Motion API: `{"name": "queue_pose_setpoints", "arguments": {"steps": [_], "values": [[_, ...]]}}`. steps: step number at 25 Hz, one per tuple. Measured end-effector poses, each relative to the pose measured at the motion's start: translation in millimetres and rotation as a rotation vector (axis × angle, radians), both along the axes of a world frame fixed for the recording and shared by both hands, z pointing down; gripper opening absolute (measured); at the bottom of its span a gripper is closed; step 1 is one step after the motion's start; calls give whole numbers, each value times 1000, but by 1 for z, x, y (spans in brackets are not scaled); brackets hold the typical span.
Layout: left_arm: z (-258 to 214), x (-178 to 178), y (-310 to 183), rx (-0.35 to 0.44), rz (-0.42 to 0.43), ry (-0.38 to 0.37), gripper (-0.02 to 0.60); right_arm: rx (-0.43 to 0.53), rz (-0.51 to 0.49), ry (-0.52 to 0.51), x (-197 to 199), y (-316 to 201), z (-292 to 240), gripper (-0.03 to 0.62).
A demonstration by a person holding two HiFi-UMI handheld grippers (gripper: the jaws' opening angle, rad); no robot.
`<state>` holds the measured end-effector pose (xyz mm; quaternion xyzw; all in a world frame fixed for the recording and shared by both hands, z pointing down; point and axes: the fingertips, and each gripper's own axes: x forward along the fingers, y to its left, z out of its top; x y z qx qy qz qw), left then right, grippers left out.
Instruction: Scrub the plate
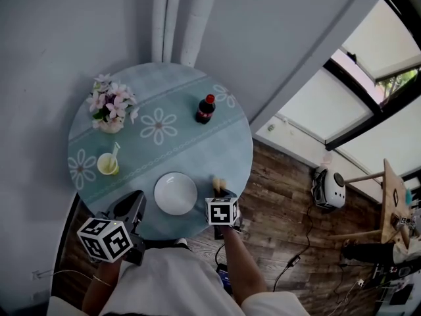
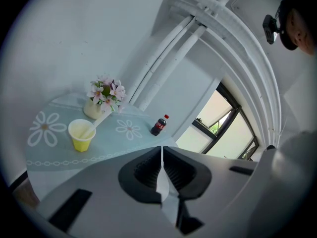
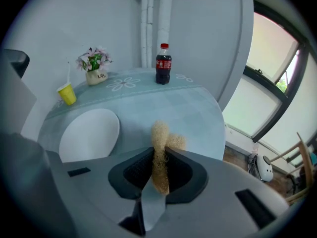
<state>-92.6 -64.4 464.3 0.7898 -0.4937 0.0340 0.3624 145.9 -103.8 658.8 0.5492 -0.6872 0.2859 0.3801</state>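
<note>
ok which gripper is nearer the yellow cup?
Left. In the head view the left gripper sits just below-right of the yellow cup; the right gripper, shut on the sponge, is across the plate from it.

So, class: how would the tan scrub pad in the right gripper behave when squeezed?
The scrub pad looks pinched thin in the right gripper, so probably soft and floppy. Its loose fibres suggest it is light and grippy.

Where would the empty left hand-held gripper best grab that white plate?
Likely the near-left rim of the plate, approached low from the side of the left hand-held gripper. The plate lies flat on the table, so only its thin edge can be pinched, and the scrub pad sits to its right.
</note>
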Motion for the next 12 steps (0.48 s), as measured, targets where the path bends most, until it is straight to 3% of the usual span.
{"name": "queue_pose_setpoints", "arguments": {"steps": [12], "values": [[13, 2, -1, -40, -9, -8, 20, -6, -68, -105, -22, 1, -4, 176]]}}
